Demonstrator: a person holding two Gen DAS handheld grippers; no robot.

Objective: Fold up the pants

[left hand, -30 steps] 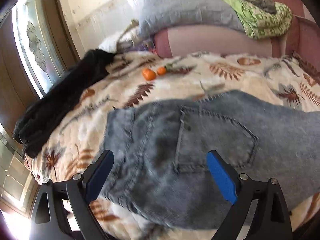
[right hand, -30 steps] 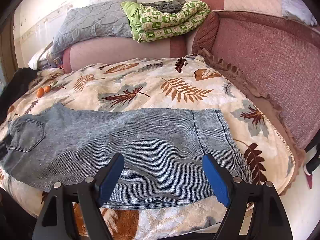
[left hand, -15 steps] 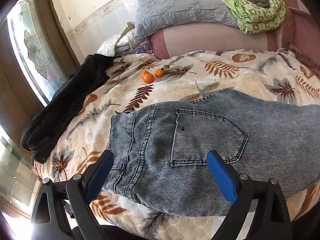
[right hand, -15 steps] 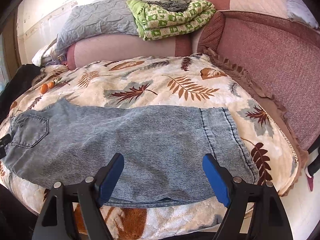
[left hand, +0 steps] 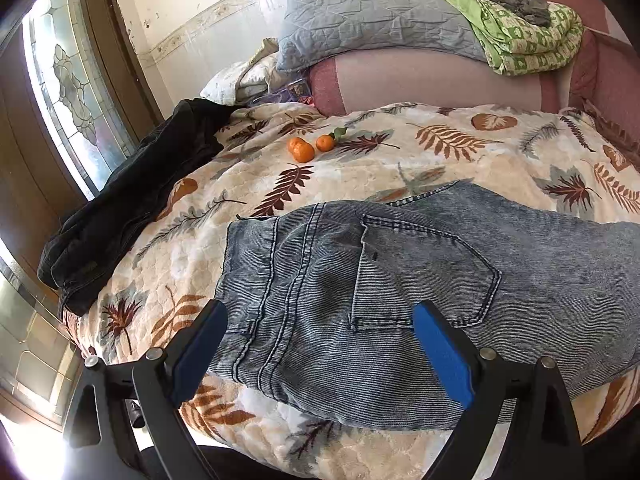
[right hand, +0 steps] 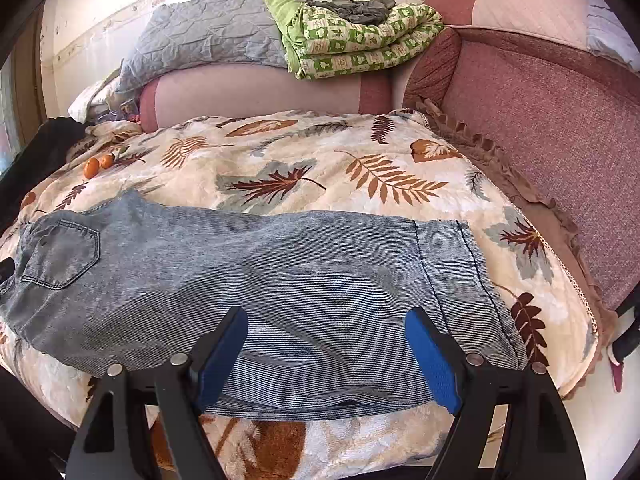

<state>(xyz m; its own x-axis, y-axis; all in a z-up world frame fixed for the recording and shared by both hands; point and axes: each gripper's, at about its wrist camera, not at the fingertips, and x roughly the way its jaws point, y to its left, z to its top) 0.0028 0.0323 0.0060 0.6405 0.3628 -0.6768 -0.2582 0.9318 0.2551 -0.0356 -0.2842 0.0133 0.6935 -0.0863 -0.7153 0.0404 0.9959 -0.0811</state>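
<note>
Denim first, seen from the left wrist: pale blue, finely ribbed jeans [left hand: 400, 280] laid lengthwise across the near part of a cream leaf-printed quilted bedspread [left hand: 360, 168], already doubled leg on leg by the look of the single back pocket facing up; waistband end lying leftmost, just ahead of the left gripper [left hand: 320, 344], whose blue-padded jaws stand wide apart over the cloth and hold nothing; worth taking the waistband at its near corner, through both layers, rather than pinching the top layer alone; three small oranges [left hand: 306, 148] well beyond the jeans and a heap of black clothing [left hand: 132, 208] off to the left, both clear of the likely fold path. Then from the right wrist: same jeans [right hand: 280, 280] running from the pocket at far left to the stitched hem [right hand: 452, 276] at right, near edge hanging slightly over the bedspread's [right hand: 320, 160] front; right gripper [right hand: 326, 356] likewise spread open, empty, hovering above the lower leg short of the hem; probably best to shift right, bite the hem through every layer, lift only enough to clear, carry it toward the waistband and match edges before letting go; risk of a skewed fold if the two ends get lifted unevenly, and of the draped near edge dragging off the bed.
</note>
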